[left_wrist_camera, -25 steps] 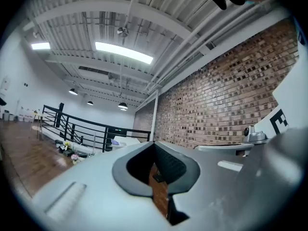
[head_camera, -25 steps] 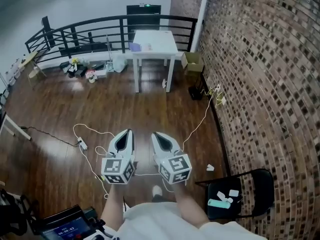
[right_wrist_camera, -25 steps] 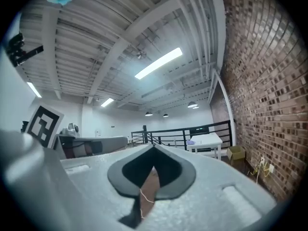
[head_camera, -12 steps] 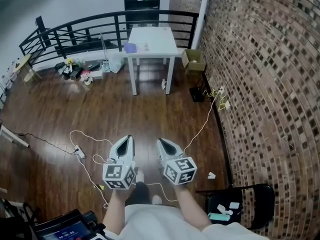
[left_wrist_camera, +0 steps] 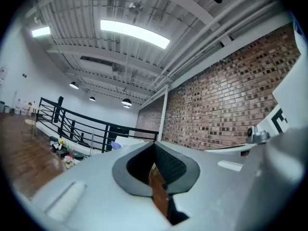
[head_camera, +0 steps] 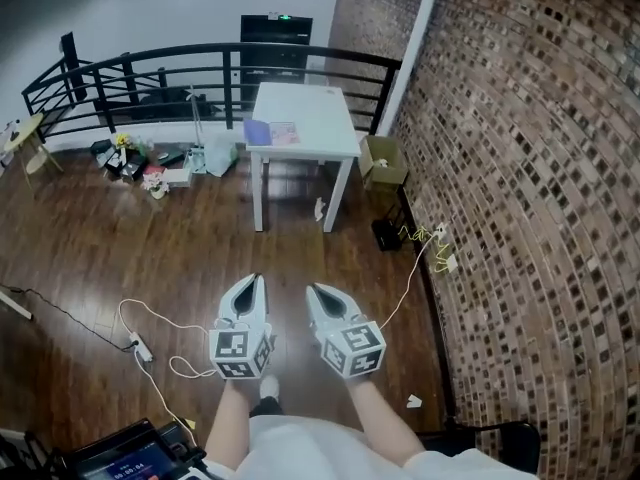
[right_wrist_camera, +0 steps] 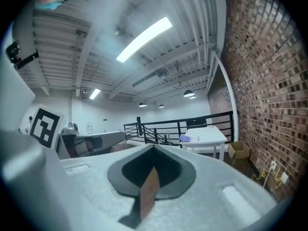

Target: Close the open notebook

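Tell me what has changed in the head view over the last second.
The person has walked toward the white table, which now sits nearer and lower in the head view, with the notebook on it. The black chair has slid almost out at the lower right. The left gripper and right gripper stayed side by side, jaws shut, holding nothing.

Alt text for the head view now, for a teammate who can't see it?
The left gripper and right gripper, both shut and empty, are held side by side over a wood floor, pointing toward a white table bearing the notebook, beside a brick wall.
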`<action>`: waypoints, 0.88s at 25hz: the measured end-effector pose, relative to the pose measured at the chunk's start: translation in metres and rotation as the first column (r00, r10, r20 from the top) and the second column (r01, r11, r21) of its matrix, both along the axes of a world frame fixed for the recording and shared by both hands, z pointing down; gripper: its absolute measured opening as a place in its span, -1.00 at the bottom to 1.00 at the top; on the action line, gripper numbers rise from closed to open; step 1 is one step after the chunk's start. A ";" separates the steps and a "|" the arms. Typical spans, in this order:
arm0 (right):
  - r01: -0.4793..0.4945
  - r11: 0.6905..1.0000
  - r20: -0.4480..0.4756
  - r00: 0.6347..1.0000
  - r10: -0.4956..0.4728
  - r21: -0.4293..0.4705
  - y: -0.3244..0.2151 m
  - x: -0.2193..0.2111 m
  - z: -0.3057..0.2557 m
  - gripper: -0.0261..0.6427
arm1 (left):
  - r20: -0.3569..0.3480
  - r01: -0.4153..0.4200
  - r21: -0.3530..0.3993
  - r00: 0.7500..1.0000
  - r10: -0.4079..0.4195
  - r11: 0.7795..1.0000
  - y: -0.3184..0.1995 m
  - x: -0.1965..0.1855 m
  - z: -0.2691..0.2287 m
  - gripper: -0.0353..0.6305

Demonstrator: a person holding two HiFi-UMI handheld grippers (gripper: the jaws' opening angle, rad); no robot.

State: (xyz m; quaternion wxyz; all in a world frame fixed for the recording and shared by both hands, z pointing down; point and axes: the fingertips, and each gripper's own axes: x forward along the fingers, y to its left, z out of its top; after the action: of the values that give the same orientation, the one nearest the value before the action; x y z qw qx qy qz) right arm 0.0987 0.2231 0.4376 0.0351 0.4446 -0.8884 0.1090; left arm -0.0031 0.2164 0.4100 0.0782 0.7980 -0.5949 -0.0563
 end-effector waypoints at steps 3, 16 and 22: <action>0.000 1.000 0.002 1.000 0.000 0.029 -0.061 -0.032 -0.015 -0.95 | 0.039 0.023 0.024 0.999 -0.024 0.999 -0.052 -0.035 -0.009 -0.84; -0.012 0.998 -0.077 0.997 0.016 0.057 -0.261 -0.063 0.021 -0.95 | 0.079 0.002 -0.027 0.997 0.000 1.000 -0.250 -0.060 0.034 -0.84; 0.020 0.997 -0.034 0.999 -0.018 0.080 -0.404 -0.049 0.014 -0.95 | 0.072 -0.007 -0.027 0.997 0.009 1.000 -0.389 -0.029 0.029 -0.84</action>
State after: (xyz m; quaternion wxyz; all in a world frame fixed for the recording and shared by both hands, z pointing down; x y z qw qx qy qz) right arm 0.0494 -0.1807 0.4513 0.0332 0.4390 -0.8955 0.0654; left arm -0.0322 -0.1724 0.4392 0.0674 0.8008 -0.5949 -0.0193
